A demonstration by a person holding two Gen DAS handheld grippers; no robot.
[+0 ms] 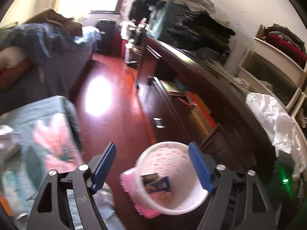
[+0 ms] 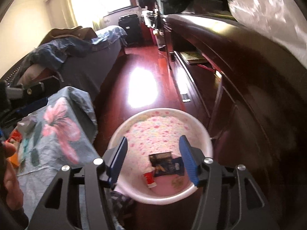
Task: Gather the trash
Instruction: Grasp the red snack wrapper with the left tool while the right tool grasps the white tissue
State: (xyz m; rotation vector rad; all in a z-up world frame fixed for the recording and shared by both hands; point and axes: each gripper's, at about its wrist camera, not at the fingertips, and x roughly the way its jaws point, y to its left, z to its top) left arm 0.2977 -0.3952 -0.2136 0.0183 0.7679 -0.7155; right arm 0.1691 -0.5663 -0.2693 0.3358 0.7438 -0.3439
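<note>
Left gripper: fingers wide apart, holding nothing.
Right gripper: fingers wide apart, holding nothing, above the bin.
Trash bin: on the red floor, beside the dark dresser.
Trash: a dark wrapper and a small red cup lie inside the bin.

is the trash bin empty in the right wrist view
No, the trash bin with the floral liner already holds a dark blue wrapper and a small red and white container at its bottom.
</note>
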